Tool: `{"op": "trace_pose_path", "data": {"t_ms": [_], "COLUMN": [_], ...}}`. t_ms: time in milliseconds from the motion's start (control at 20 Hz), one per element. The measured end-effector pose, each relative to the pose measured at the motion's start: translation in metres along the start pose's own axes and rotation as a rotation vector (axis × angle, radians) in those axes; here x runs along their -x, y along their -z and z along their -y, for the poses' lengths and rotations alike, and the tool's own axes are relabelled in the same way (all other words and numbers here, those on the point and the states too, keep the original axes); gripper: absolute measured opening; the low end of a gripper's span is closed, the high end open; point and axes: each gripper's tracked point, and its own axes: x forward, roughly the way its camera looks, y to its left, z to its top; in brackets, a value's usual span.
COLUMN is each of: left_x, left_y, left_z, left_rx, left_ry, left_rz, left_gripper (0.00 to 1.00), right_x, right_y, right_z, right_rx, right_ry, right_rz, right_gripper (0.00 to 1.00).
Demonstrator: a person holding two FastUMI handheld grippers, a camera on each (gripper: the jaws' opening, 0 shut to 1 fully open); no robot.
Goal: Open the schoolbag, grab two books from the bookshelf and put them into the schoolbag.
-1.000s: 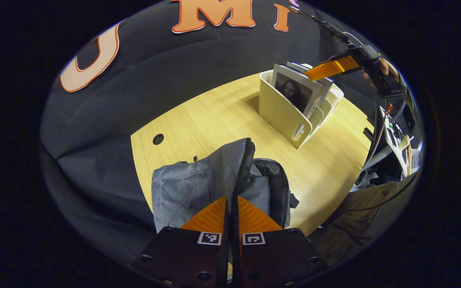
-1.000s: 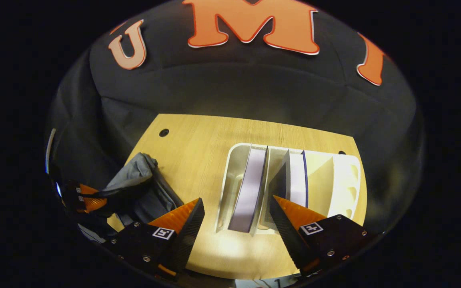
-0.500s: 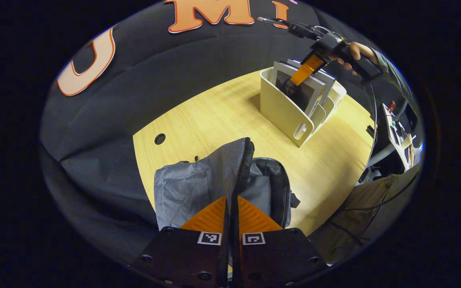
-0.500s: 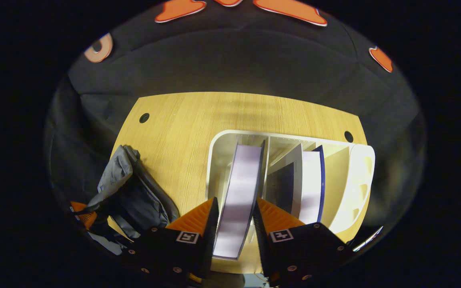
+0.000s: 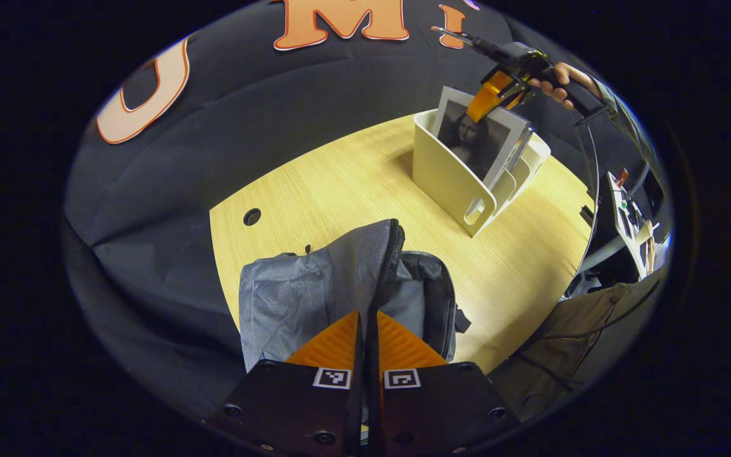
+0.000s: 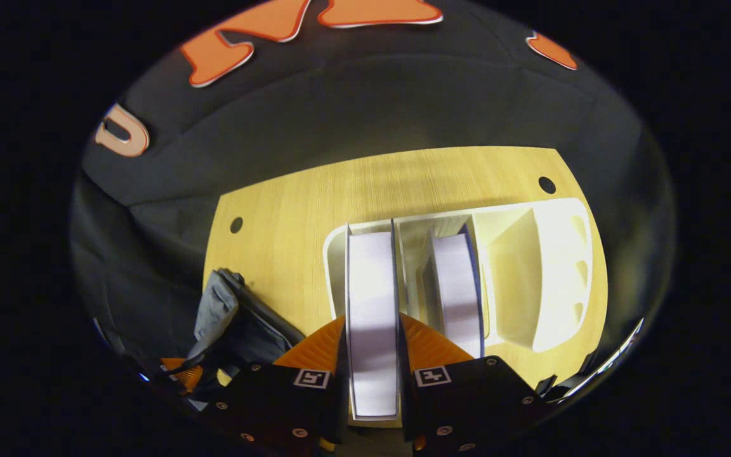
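Two grips are in force: my right gripper (image 6: 372,355) has its jaws closed on the top edge of the white-paged book with the portrait cover (image 6: 372,298), both fingers pressing its faces, and my left gripper (image 5: 365,330) has its jaws nearly together on the zipper edge of the grey fabric schoolbag (image 5: 315,292), holding the flap up. In the left gripper view the book stands partly raised in the nearest slot of the cream plastic bookshelf (image 5: 451,178), at about 1 o'clock from the bag and well apart from it across the light wooden table (image 5: 340,184). Risk one, in my judgement: the hold sits at the top edge only, so the book may swing or slip once clear of the slot. Risk two: a tilted pull could catch the lower corner on the slot wall and drag the shelf. Risk three: if my left hold slackens, the flap may fall over the opening. A second book with a blue cover (image 6: 457,285) stands one slot to the right, at 1 o'clock from my right fingers, close enough to be brushed. Between shelf and bag, nothing stands on the table.
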Motion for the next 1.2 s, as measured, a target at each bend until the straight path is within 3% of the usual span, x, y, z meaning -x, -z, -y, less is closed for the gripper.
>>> {"op": "trace_pose_path", "data": {"t_ms": [300, 700, 1000, 1200], "left_x": [0.0, 0.0, -0.001, 0.002], "left_y": [-0.002, -0.012, -0.015, -0.007], "left_z": [0.006, 0.016, 0.015, 0.012], "left_rx": [0.023, 0.054, 0.098, 0.125], "left_ry": [0.025, 0.053, 0.029, 0.025], "left_rz": [0.016, 0.045, 0.062, 0.074], "left_gripper": [0.05, 0.05, 0.05, 0.05], "right_x": [0.064, 0.122, 0.131, 0.114], "right_y": [-0.008, 0.016, 0.053, 0.082], "right_z": [0.009, -0.005, -0.027, -0.04], "right_rx": [-0.035, -0.022, -0.072, -0.104], "right_ry": [-0.063, -0.168, -0.291, -0.327], "right_rz": [0.098, 0.187, 0.17, 0.172], "right_gripper": [0.34, 0.33, 0.33, 0.32]}}
